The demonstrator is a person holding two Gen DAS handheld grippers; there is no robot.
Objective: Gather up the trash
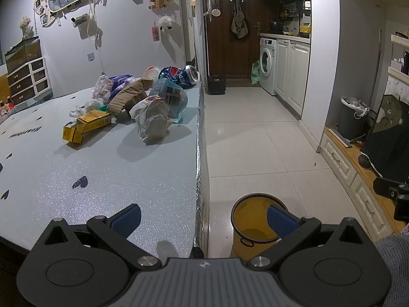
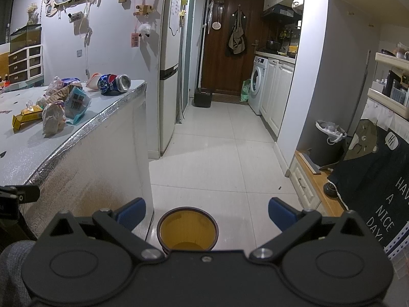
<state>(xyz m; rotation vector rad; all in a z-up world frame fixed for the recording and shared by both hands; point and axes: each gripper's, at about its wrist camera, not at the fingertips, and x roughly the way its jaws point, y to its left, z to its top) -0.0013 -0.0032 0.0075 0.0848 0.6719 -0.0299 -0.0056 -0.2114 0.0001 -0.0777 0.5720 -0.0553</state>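
Observation:
A heap of trash lies at the far right of the grey table [image 1: 102,179]: a crushed Pepsi can [image 1: 179,76], a crumpled paper bag [image 1: 153,120], a yellow carton [image 1: 84,126], a brown cardboard sleeve [image 1: 127,97] and plastic wrappers [image 1: 170,97]. A yellow bin [image 1: 255,225] stands on the floor beside the table edge. My left gripper [image 1: 204,217] is open and empty, straddling the table edge near the bin. My right gripper [image 2: 207,212] is open and empty above the yellow bin [image 2: 188,227]. From the right wrist the Pepsi can [image 2: 113,84] and paper bag [image 2: 52,119] show far left.
The table has a foil-covered side [image 2: 102,153]. White tiled floor [image 2: 217,153] runs toward a dark door, a fridge [image 2: 168,76] and a washing machine [image 2: 258,81]. A grey lined bin [image 2: 329,143] stands at right by a low wooden cabinet [image 1: 358,176] and dark cloth.

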